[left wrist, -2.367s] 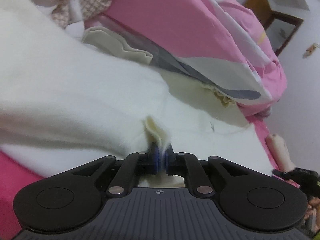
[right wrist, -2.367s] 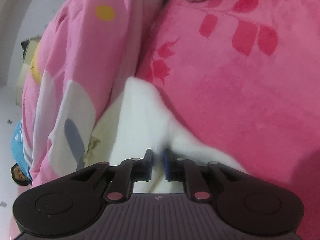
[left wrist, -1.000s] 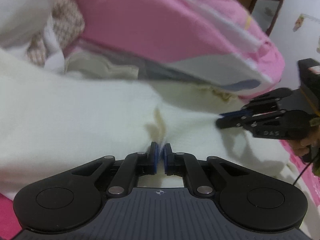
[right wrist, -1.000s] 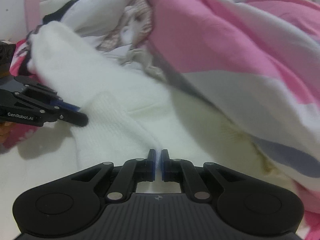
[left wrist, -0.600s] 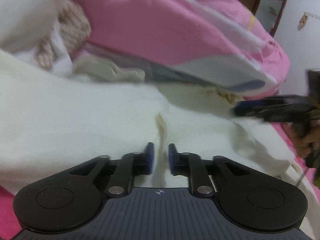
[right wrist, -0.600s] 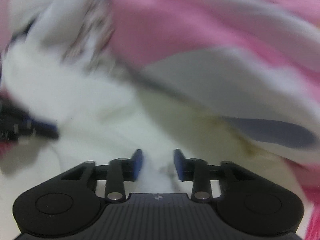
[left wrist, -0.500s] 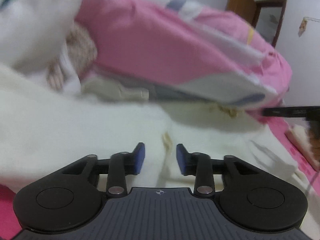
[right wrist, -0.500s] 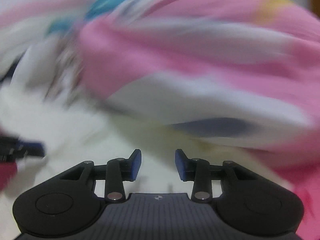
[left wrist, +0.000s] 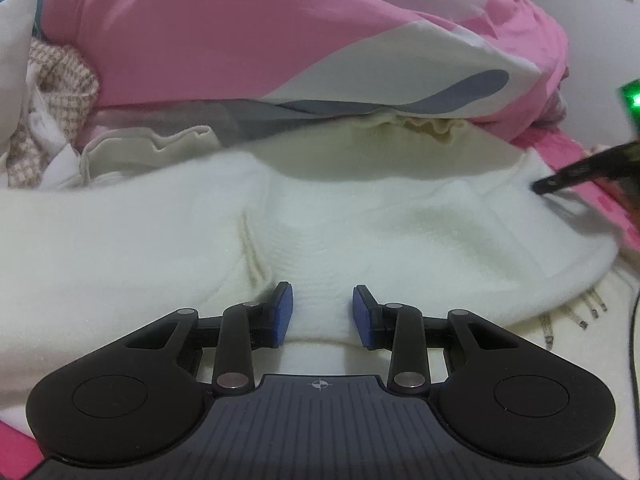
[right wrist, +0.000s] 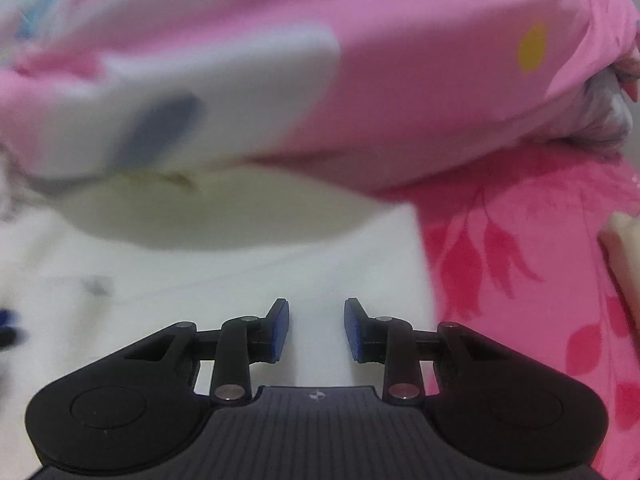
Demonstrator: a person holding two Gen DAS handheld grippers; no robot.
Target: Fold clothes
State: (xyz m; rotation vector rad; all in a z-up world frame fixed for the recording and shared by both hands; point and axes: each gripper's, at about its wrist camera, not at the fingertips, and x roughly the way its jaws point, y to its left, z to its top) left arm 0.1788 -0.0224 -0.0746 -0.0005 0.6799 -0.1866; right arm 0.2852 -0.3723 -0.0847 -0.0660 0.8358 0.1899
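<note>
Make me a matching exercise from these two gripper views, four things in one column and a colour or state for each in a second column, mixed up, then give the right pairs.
Things
1. left gripper
2. sweater
3. quilt
4. bed sheet

Descriptions
A. pink with white and grey patches, bunched up behind the sweater
B. deep pink with a darker leaf print
C. open, blue pads apart, nothing held
D. cream white, spread flat

Pairs: 1-C, 2-D, 3-A, 4-B

A home bedroom: pink floral bedsheet (right wrist: 520,264), bunched pink quilt (left wrist: 240,40), heaped laundry (left wrist: 52,92).
</note>
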